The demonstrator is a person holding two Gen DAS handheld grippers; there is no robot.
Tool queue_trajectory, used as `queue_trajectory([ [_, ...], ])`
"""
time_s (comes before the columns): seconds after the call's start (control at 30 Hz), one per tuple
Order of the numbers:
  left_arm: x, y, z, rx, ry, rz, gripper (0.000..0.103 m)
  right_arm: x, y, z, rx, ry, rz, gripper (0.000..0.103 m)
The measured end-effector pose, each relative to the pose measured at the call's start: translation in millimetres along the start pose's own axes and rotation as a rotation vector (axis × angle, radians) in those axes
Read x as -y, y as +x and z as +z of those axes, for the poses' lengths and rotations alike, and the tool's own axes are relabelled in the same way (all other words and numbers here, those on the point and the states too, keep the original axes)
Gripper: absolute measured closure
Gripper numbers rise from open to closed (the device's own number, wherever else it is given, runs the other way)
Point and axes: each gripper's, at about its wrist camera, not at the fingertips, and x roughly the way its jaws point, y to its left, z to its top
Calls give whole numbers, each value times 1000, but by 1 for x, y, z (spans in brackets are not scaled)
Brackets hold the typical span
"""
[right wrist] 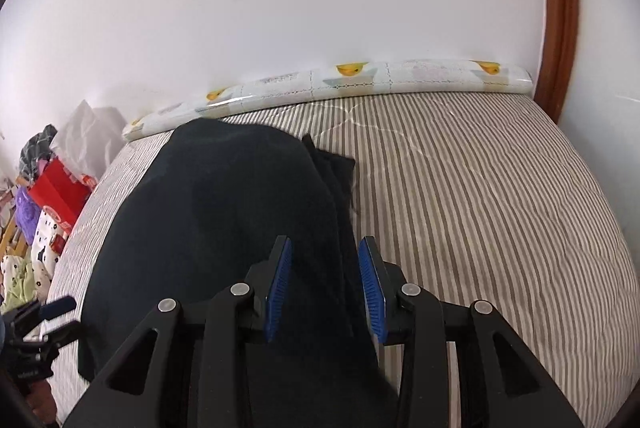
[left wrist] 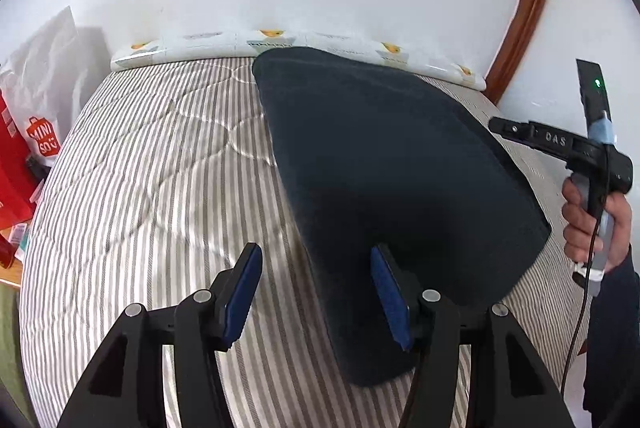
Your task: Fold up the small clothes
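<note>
We have the dark garment (left wrist: 392, 179) lying flat on the striped bed (left wrist: 152, 163), filling the centre and right of the left wrist view and the centre-left of the right wrist view. Our left gripper (left wrist: 316, 292) is spread wide with nothing between its blue pads; its right finger sits over the garment's near left edge, its left finger over bare bedding, so we judge it is lined up to straddle that edge. Our right gripper (right wrist: 324, 288) is likewise wide open and empty, poised over the garment's right border, where a narrower strip of dark cloth (right wrist: 336, 167) pokes out beyond the main panel; we cannot tell whether that is a sleeve or a fold. From the left wrist view the right gripper shows at the right edge of the frame, held above the cloth in our right hand (left wrist: 596, 228). Having both grippers on opposite sides suits lifting two edges together for a fold. A patterned roll (right wrist: 360, 79) lies along the wall at the top, and bags (left wrist: 40, 123) sit at the far left.
</note>
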Motion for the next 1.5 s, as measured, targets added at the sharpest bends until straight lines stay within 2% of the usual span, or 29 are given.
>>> queue_trajectory([
  [0.1,-8,8,13,7,-7,3,49,-4,20,21,-18,0,21,58],
  [0.33,-19,35,29,-13,-26,-51,47,-8,81,49,-109,58,81,57],
  [0.4,-18,44,31,-18,-20,-53,47,-12,92,57,-115,55,103,75],
  [0.43,-18,46,32,-19,-18,-55,47,-16,95,59,-116,30,102,94],
  [0.5,-17,49,34,-22,-11,-65,47,-22,82,64,-58,-58,88,96],
  [0.57,-17,49,34,-22,-19,-99,46,-14,57,68,61,-70,75,96],
  [0.63,-15,50,33,-26,-15,-101,46,-8,55,70,74,-78,87,96],
  [0.67,-13,50,33,-20,-5,-92,46,-5,67,70,37,-65,77,96],
  [0.73,-11,50,33,-14,12,-81,46,-1,93,69,-67,-49,56,93],
  [0.77,-10,49,33,-13,15,-76,46,1,98,68,-98,-40,52,91],
  [0.8,-10,47,32,-11,13,-74,46,5,92,67,-86,-27,60,90],
  [0.83,-10,45,31,-10,15,-78,46,8,81,65,-59,-15,62,85],
  [0.93,-10,42,27,-4,15,-80,46,15,49,52,-21,-1,27,57],
  [1.07,-9,40,25,-1,5,-78,46,22,28,28,-50,26,79,55],
  [1.17,-10,40,24,2,-1,-69,46,22,32,11,-74,52,99,56],
  [1.2,-9,39,23,3,1,-66,46,21,36,7,-80,57,97,58],
  [1.23,-9,39,23,5,3,-60,46,20,39,3,-81,57,107,70],
  [1.27,-8,38,22,7,2,-54,46,19,42,0,-76,56,130,97],
  [1.4,-8,33,18,8,-10,-47,46,25,21,-2,58,61,89,100],
  [1.5,-7,29,14,8,-4,-31,46,29,21,-7,12,90,95,100],
])
